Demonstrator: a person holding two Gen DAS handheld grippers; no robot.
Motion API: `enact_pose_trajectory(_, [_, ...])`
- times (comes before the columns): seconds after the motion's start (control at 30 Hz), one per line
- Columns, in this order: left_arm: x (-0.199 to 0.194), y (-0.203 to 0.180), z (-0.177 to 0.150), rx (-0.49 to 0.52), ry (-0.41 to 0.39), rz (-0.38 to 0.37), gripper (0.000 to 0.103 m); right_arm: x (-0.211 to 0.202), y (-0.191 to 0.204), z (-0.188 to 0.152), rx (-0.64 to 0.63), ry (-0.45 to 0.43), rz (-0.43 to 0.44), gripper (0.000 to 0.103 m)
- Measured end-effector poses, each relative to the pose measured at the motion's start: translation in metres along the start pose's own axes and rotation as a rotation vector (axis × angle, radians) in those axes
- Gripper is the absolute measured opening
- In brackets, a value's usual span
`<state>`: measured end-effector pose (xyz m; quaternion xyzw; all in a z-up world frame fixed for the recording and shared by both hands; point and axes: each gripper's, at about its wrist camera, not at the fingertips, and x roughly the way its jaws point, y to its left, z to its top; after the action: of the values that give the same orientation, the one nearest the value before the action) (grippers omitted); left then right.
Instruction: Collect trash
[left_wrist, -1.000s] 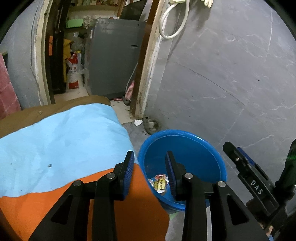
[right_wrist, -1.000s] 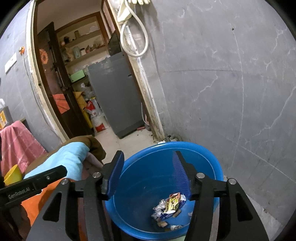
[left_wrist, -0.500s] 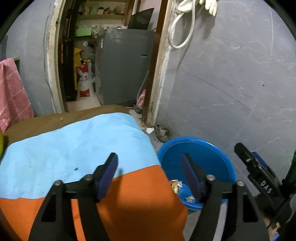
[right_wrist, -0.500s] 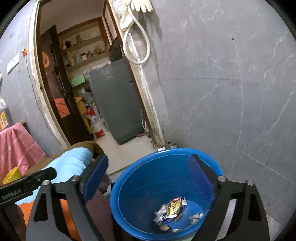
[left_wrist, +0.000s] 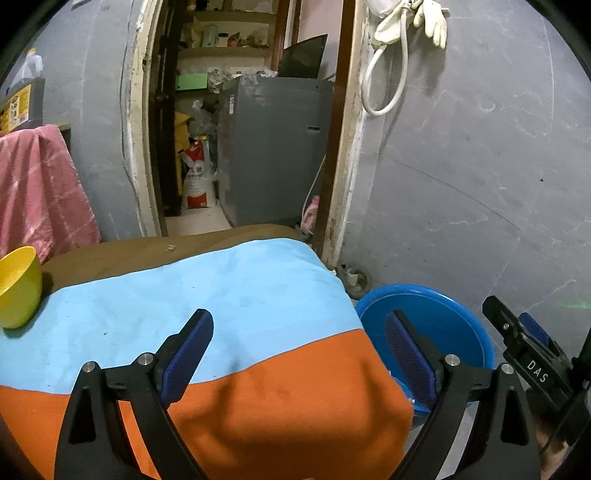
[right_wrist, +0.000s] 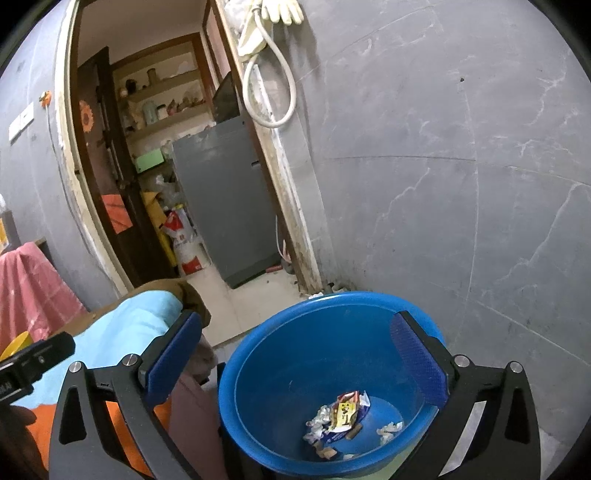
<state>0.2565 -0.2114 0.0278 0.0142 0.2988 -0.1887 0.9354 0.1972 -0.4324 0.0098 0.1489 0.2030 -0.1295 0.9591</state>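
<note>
A blue plastic tub (right_wrist: 332, 314) stands on the floor beside the bed, with crumpled wrappers and paper scraps (right_wrist: 341, 415) at its bottom. My right gripper (right_wrist: 299, 350) hovers over the tub, its jaws still opening wide, nothing between them. My left gripper (left_wrist: 299, 350) hangs over the orange and light-blue bed cover (left_wrist: 221, 295), jaws also opening and empty. The tub (left_wrist: 436, 314) shows at the lower right in the left wrist view, with part of the right gripper (left_wrist: 532, 354) beside it.
A yellow bowl (left_wrist: 16, 286) sits on the cover at the left edge. A pink cloth (left_wrist: 40, 184) hangs behind it. A doorway (right_wrist: 177, 184) leads to a room with a grey appliance (left_wrist: 273, 147). A grey wall (right_wrist: 461, 166) rises behind the tub.
Both grippers opened wide. The left gripper moved left, away from the tub and over the bed cover. The trash lies in the tub as before.
</note>
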Motion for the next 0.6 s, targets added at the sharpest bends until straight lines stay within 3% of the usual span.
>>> enact_pose_trajectory(0.6, [-0.047, 0.027, -0.017, -0.009, -0.064, 0.021, 0.092, -0.058, 0.024, -0.019, -0.057, -0.111, -0.024, 0.103])
